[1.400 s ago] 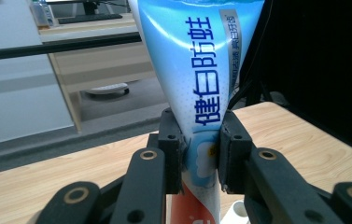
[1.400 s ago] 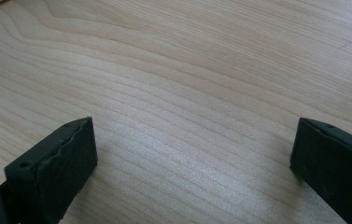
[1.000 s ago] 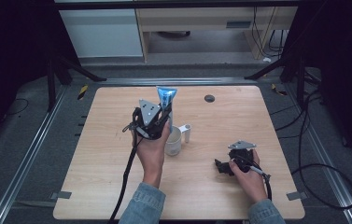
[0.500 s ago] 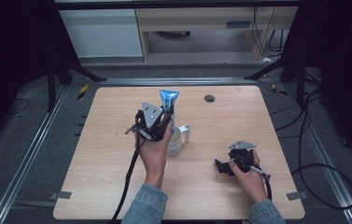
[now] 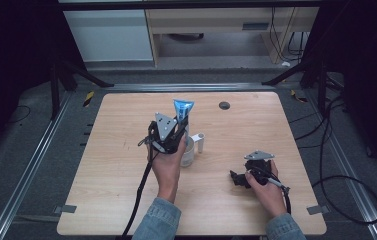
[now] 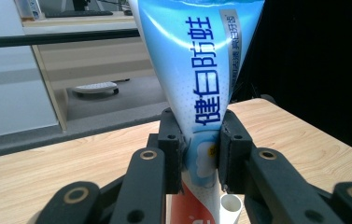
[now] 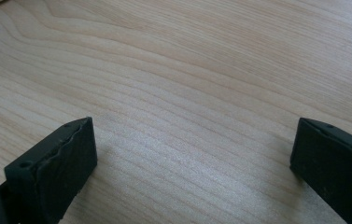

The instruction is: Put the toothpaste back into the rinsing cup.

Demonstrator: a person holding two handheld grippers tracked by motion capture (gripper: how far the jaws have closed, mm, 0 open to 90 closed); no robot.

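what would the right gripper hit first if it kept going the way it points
Likely the bare wooden table: the right gripper, jaws open with nothing between them, points down at its surface. How far off it is is unclear.

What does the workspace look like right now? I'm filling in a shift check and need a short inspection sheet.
Surface: pale wooden table, bare grain under the right tool.
Job's things: blue toothpaste tube held upright, wide crimped end up; clear cup just below it; small white tube beside the cup.
Clutter: small dark round disc near the far edge.
Grippers: left tool shut on the toothpaste tube; right tool open, low over the table, holding nothing.
Cables: black cable trails from the left tool toward the near edge; loose cables lie on the floor at right.
Surroundings: dark floor, pale cabinet behind the table.
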